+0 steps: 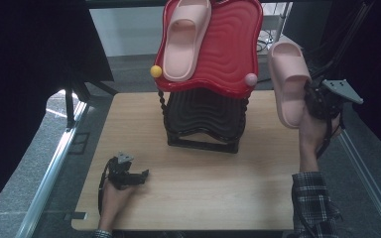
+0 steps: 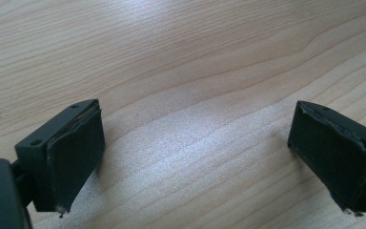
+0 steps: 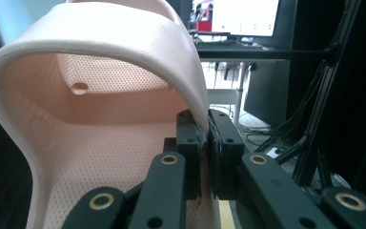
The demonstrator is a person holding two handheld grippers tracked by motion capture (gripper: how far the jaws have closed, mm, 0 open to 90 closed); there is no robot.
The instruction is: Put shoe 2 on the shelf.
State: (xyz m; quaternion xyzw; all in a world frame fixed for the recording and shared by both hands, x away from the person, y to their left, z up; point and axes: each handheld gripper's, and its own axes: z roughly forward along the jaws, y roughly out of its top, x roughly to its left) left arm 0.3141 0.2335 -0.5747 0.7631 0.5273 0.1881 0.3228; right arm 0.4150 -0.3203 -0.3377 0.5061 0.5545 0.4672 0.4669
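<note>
We note the right gripper (image 3: 205,143) pinching the strap edge of a pink slipper (image 1: 287,82), whose sole is cut off in its own view. The slipper hangs right of the red rack shelf (image 1: 228,54), long axis near vertical. The left gripper (image 2: 195,157) rests spread on the table (image 1: 203,198).

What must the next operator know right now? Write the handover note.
Right tongs: shut on the strap edge of a pink slipper, held in the air to the right of the rack.
Left tongs: open, idle, low over the table at front left.
Done: the other slipper lies on the left of the rack's red top tray.
Left: probably set the held slipper on the tray's free right side, then release.
</note>
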